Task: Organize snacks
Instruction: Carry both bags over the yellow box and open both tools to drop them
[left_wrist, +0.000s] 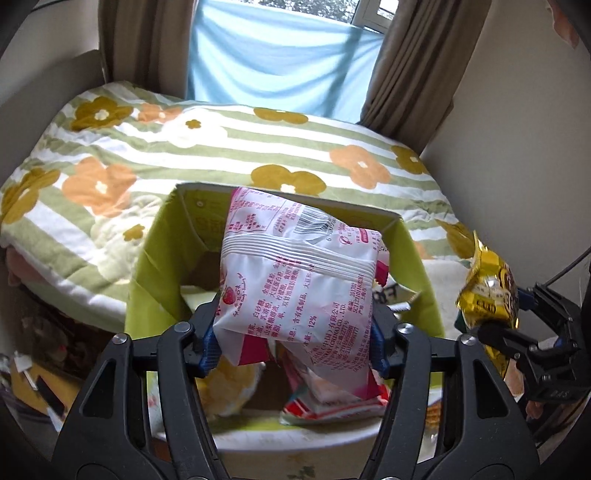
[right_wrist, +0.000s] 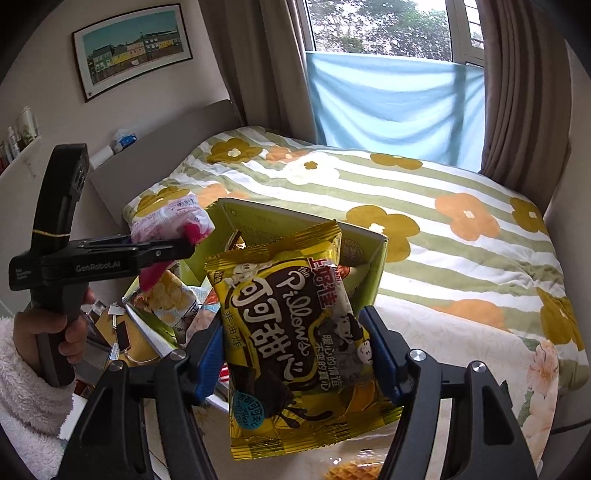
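My left gripper (left_wrist: 291, 343) is shut on a white and pink snack packet (left_wrist: 295, 280), which it holds over an open green box (left_wrist: 155, 258) on the bed. The box holds several other packets, among them a red and white one (left_wrist: 332, 402). In the right wrist view the left gripper (right_wrist: 184, 243) shows from the side with that packet (right_wrist: 173, 221) at its tip. My right gripper (right_wrist: 299, 358) is shut on a yellow and brown snack packet (right_wrist: 295, 325), held upright in front of the box (right_wrist: 373, 266), slightly to its right. The left wrist view shows the right gripper (left_wrist: 491, 328) beside the box.
The box rests on a bed with a green-striped floral quilt (right_wrist: 443, 206). Brown curtains (right_wrist: 517, 92) and a blue cloth (right_wrist: 388, 99) hang behind it. Loose packets and clutter (right_wrist: 122, 332) lie left of the box. A hand in a white fleece sleeve (right_wrist: 26, 369) grips the left handle.
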